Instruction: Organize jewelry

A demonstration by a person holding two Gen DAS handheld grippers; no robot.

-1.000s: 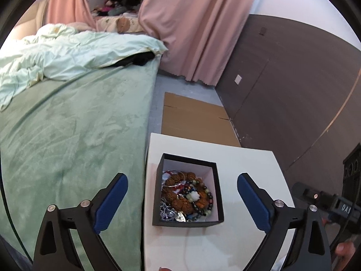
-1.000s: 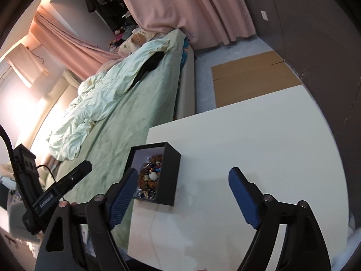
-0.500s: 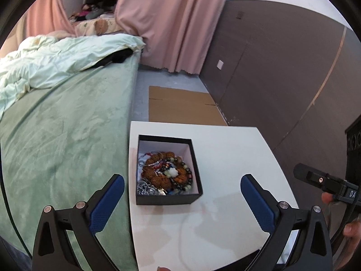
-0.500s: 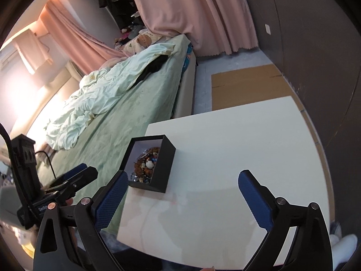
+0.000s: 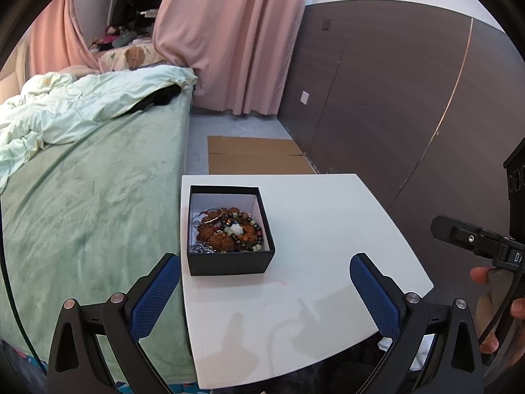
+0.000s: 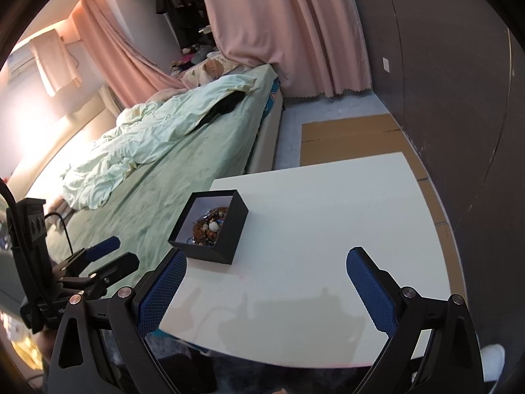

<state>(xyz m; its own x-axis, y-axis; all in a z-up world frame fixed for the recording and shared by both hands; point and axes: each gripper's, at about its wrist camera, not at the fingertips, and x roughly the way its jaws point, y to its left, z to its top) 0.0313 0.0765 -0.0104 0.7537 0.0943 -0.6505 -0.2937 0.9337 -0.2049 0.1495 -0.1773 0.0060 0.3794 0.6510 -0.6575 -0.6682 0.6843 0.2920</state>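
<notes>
Two grippers hang wide over the near edge of the white table [image 5: 328,216], and both have pulled back and up over the last second: you were close over the black box [image 5: 229,264] then, and now it sits smaller and farther off in each view, with more bare tabletop between it and your fingers. That reads as a retreat or a re-framing, not a reach, so nothing in the box has been disturbed by it.

All the jewelry [image 5: 226,229] that shows lies heaped inside the box (brown beaded bracelets, a white carved piece, a silver chain at the near left corner), tangled together rather than sorted. The box stands near the table's left edge, beside the green bed [image 5: 92,203]. No lid or second tray shows, so where sorted pieces should go cannot be told.

Your left gripper [image 5: 265,282] has its blue pads spread fully, holding and touching nothing. Your right gripper [image 6: 265,279] is likewise spread wide and empty, above the table.
</notes>
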